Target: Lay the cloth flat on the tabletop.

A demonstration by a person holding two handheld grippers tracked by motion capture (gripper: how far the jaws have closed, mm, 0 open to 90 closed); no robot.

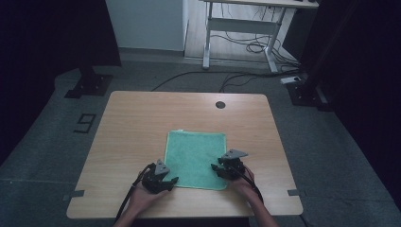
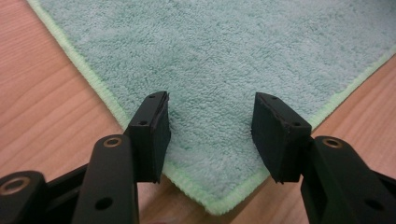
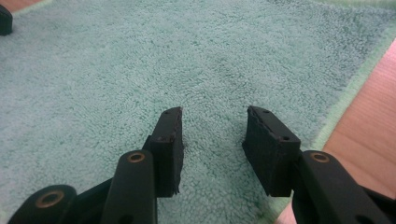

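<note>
A green terry towel point(image 1: 196, 156) lies flat on the wooden table point(image 1: 137, 118), toward its near half. My left gripper point(image 1: 173, 181) is at the towel's near left corner. In the left gripper view its jaws point(image 2: 211, 100) stand open over that corner of the towel point(image 2: 224, 51), with nothing pinched between the pads. My right gripper point(image 1: 216, 168) is at the near right part of the towel. Its jaws point(image 3: 214, 112) are open above the cloth point(image 3: 140, 60), close to its right hem. The tip of the left gripper point(image 3: 4, 18) peeks in at that view's top left.
A dark round grommet point(image 1: 220, 104) sits near the table's far edge. Bare wood surrounds the towel on all sides. On the floor beyond stand a white desk frame point(image 1: 241, 28) with loose cables and black stand bases at left point(image 1: 90, 85) and right point(image 1: 305, 92).
</note>
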